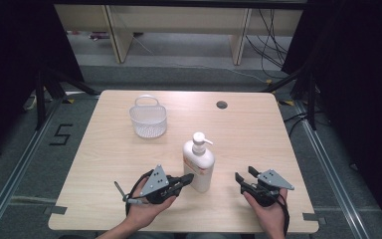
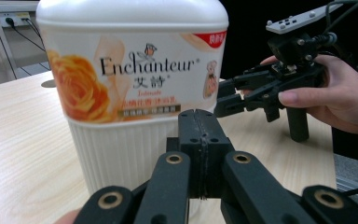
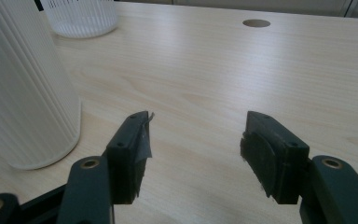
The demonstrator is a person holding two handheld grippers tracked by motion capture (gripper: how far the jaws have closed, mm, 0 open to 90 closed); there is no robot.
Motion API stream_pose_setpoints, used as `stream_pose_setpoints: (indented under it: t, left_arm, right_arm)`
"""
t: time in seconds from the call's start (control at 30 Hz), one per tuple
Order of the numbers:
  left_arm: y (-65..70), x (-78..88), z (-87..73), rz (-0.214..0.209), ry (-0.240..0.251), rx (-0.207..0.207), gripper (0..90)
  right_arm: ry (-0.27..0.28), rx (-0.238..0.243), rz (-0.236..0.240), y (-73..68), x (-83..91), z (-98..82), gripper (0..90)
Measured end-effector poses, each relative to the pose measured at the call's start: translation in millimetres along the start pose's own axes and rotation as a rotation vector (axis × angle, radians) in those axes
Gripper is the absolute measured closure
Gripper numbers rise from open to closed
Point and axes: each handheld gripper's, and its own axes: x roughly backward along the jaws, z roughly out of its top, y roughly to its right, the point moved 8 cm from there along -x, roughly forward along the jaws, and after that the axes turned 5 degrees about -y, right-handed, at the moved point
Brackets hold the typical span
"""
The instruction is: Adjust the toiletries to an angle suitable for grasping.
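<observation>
A white pump bottle of lotion (image 1: pixel 198 163) stands upright near the table's front middle; its rose label reads "Enchanteur" (image 2: pixel 135 70). My left gripper (image 1: pixel 188 178) lies just left of the bottle, jaws pressed together and empty, tips (image 2: pixel 199 122) close to the bottle's ribbed base. My right gripper (image 1: pixel 244 175) rests to the bottle's right, apart from it, jaws spread wide with nothing between them (image 3: pixel 196 135). The bottle's ribbed side (image 3: pixel 23 93) stands at the left of the right gripper view. The right gripper (image 2: pixel 228 95) and its hand also appear beyond the bottle in the left gripper view.
A small white mesh basket (image 1: pixel 148 118) with a handle sits at the back left of the wooden table (image 1: pixel 238 134). A round cable hole (image 1: pixel 222 104) lies at the back. Black stands and cables flank the table on the floor.
</observation>
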Motion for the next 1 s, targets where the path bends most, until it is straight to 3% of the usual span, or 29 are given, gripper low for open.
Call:
stream_pose_setpoints:
  t: [0.17,0.23,0.27,0.33,0.37,0.7,0.77,1.0]
  left_arm:
    - [0.4,-6.0,2.2,-0.003,-0.009,-0.002,89.5]
    - [1.2,-8.9,2.4,-0.008,-0.012,0.003,89.4]
    - [1.4,-10.3,2.5,-0.013,-0.015,0.003,89.5]
    - [1.8,-12.6,3.1,-0.016,-0.019,0.002,89.5]
    - [2.4,-14.9,4.3,-0.021,-0.008,0.0,89.4]
    - [1.1,-26.2,5.7,-0.004,-0.028,-0.011,89.4]
    - [1.4,-27.3,6.0,-0.003,-0.03,-0.009,89.2]
    - [0.1,-40.6,7.1,0.009,-0.041,-0.004,89.1]
  right_arm:
    - [0.0,0.005,0.0,0.1,-0.2,0.2,41.8]
    - [0.001,-0.021,0.006,-2.1,-0.8,-0.5,41.8]
    - [0.006,0.012,-0.002,0.5,-0.7,0.3,41.8]
    - [0.001,-0.021,0.007,-2.2,-0.8,-0.5,41.8]
    - [0.006,0.014,-0.001,0.5,-0.8,0.4,41.8]
    - [0.004,-0.013,0.01,-1.6,-1.0,-0.2,41.7]
    - [0.008,0.011,0.0,0.5,-0.7,0.4,41.6]
    - [0.002,0.003,0.004,0.1,0.3,0.1,41.5]
